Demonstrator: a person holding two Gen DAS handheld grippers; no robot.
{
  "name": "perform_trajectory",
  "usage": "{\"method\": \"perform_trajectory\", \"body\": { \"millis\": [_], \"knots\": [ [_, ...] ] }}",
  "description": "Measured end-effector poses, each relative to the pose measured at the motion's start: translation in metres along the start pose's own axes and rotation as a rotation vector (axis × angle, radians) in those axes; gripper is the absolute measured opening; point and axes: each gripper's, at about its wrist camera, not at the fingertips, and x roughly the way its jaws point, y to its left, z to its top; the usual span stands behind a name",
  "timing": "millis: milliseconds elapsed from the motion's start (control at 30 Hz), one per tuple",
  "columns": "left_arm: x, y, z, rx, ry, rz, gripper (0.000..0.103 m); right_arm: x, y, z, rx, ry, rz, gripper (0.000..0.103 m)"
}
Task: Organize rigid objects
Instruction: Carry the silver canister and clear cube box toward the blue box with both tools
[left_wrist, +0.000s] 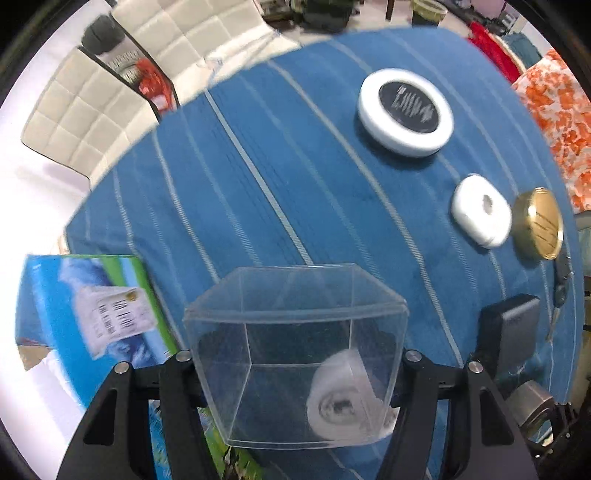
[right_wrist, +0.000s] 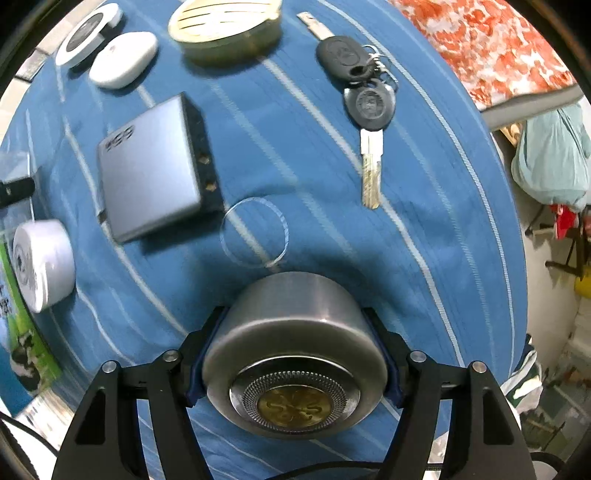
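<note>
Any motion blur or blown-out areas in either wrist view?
Left wrist: motion smear on the white ring disc and the carton's print; far left edge blown out white; the clear box in the left hand-held gripper stays fairly sharp. Right wrist: milder blur at the top edge; metal canister and keys crisp; strong fisheye bending in both.

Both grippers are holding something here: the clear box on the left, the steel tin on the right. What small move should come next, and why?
Probably carry the round steel tin in the right gripper toward the clear plastic box held by the left gripper and lower it in. The box's top is open, and it already holds one white round item with room beside it.
</note>
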Motion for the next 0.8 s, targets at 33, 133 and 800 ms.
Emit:
{"method": "perform_trajectory", "body": {
  "millis": [33, 133, 800],
  "knots": [
    [-0.009, -0.002, -0.008, 0.003, -0.027, 0.001, 0.061, 0.000, 0.003, -0.004, -0.009, -0.004, 0.000, 0.073],
    [-0.038, -0.012, -0.027, 0.008, -0.082, 0.009, 0.061, -0.003, 0.008, -0.022, -0.023, -0.021, 0.005, 0.073],
    [-0.150, 0.043, -0.054, -0.106, -0.208, -0.036, 0.061, -0.117, 0.058, -0.088, -0.164, -0.193, 0.093, 0.073]
  ]
}}
